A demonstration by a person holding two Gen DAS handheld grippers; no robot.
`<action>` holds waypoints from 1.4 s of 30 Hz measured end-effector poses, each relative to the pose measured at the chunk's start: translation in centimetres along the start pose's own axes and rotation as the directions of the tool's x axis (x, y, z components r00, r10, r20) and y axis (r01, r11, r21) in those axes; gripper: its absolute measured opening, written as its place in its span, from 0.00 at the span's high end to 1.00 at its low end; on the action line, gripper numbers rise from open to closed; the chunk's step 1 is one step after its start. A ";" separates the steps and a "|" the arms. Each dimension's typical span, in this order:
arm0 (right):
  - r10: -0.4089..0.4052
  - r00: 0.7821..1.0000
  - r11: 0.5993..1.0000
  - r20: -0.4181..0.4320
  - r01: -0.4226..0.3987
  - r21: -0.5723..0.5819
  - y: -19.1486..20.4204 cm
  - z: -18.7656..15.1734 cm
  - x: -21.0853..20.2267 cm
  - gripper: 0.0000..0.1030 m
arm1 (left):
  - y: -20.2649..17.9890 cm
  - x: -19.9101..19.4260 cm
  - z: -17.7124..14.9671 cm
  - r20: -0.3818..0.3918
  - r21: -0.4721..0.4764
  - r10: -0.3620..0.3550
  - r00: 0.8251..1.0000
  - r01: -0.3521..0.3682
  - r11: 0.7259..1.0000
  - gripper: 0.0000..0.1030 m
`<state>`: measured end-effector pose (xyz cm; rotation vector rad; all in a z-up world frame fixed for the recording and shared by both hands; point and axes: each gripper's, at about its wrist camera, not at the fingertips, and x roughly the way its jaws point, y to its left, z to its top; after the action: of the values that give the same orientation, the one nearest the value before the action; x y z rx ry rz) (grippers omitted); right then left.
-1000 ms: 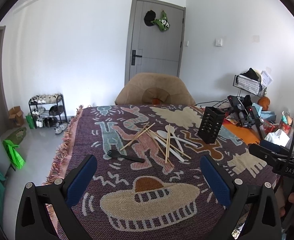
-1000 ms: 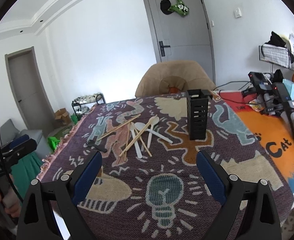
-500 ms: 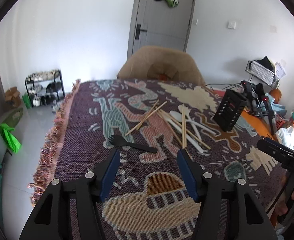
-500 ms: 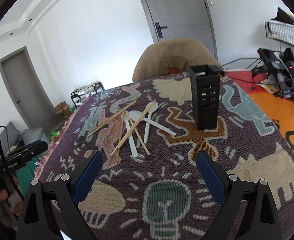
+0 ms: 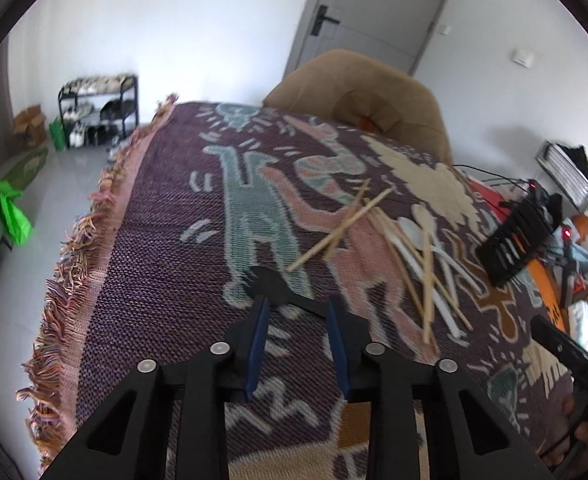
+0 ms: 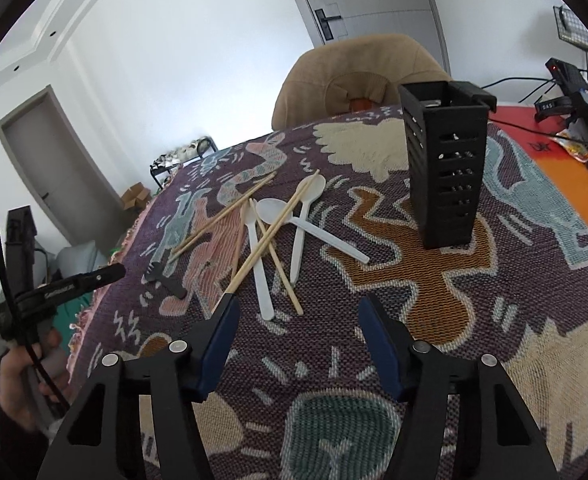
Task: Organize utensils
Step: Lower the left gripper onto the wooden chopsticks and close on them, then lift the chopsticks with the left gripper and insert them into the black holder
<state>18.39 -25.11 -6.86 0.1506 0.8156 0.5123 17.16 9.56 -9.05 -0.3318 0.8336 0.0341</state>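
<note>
Open patterned cloth (image 6: 474, 320) on the desk between the right gripper (image 6: 298, 312) and the black slotted holder (image 6: 444, 168), clear for a pass. Holder upright, blocking the far right. Left of it, a crossed heap of chopsticks (image 6: 269, 236) and white spoons (image 6: 298, 216), lying flat and low. Black fork (image 5: 281, 288) alone just ahead of the left gripper (image 5: 298, 308), jaws closing, nothing pressed between. Bare cloth from there to the fringed edge (image 5: 73, 280). Tan chair back (image 6: 358, 76) closing off the far side.
</note>
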 end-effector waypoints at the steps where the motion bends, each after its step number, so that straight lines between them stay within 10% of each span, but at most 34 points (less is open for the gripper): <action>1: 0.005 1.000 1.000 -0.003 -0.005 0.002 -0.1 0.1 0.2 0.40 | 0.4 0.5 0.3 -0.007 -0.014 0.003 1.000 -0.003 1.000 0.73; 15: 0.055 0.993 0.998 -0.102 -0.056 -0.008 0.7 0.0 3.7 0.52 | 3.3 5.7 1.5 -0.097 -0.122 0.004 0.995 -0.016 0.992 0.74; 20: 0.095 0.985 0.995 -0.147 -0.099 -0.018 2.0 -0.4 4.9 0.56 | 3.4 6.2 1.8 -0.099 -0.121 0.001 0.995 -0.013 0.993 0.93; 31: 0.187 0.955 0.981 -0.231 -0.195 -0.012 5.4 -0.8 7.9 0.77 | 2.8 1.0 2.1 0.044 -0.101 -0.069 0.997 0.073 0.992 0.99; 42: 0.035 0.965 0.996 -0.258 -0.055 -0.069 8.1 -0.5 10.4 0.77 | 3.4 -3.3 2.5 0.147 -0.076 -0.073 0.986 0.085 0.993 0.99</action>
<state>20.89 -13.04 -11.48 0.0329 1.0466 0.6127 16.18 13.90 -6.06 -0.4350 0.6768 0.0181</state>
